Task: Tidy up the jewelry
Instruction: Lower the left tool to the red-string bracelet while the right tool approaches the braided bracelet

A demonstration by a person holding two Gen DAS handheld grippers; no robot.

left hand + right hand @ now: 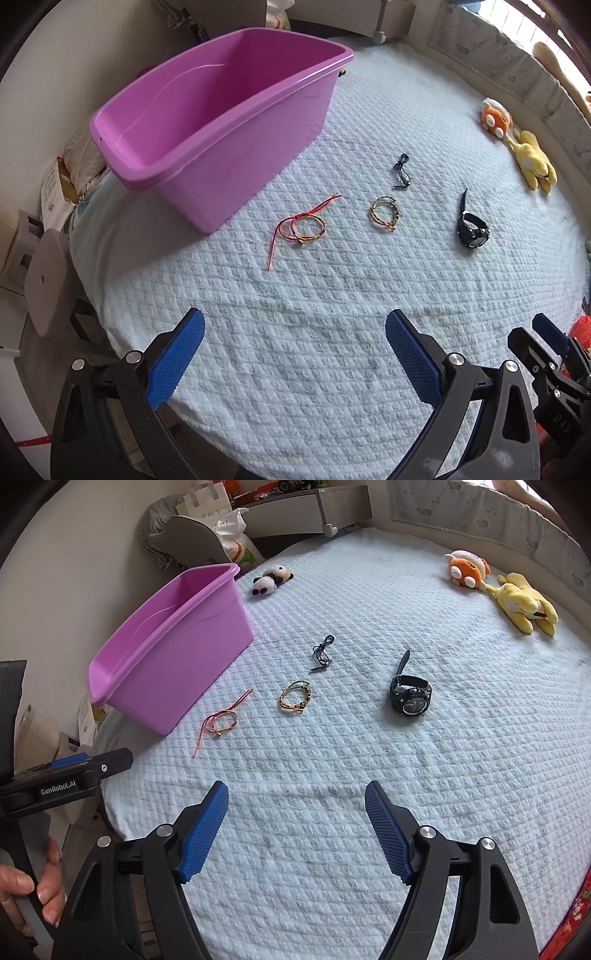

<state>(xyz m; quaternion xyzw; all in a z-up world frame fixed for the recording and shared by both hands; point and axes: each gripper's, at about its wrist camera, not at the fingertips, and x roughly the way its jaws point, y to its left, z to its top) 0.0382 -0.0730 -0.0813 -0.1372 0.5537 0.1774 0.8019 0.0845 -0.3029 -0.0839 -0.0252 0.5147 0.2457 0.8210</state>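
Two hand-held grippers hover over a bed (332, 288) covered in a pale blue quilted blanket, both released, jaws spread wide with nothing between the blue pads. Ahead of the left hand-held gripper (295, 350) lies the jewelry in a loose row: a red cord bracelet (301, 225) nearest and slightly to its left, a gold beaded bracelet (384, 214) just beyond and to the right of it, a small black cord piece (402, 171) farther off, and a black wristwatch (472, 229) out to the right. A purple plastic bin (221, 125), tilted and open-topped, sits ahead and to the left, just beside the red cord bracelet. From the right hand-held gripper (297, 829), the same pieces sit ahead, the red cord bracelet to its left, the wristwatch ahead and a little right, all well apart from its fingertips. A person's hand (33, 890) grips the left tool's handle at the lower left of the right wrist view. Plush toys rest at the bed's far side: a panda (271, 579) beyond the bin, an orange toy (467, 568) and a yellow toy (524, 603) far right.
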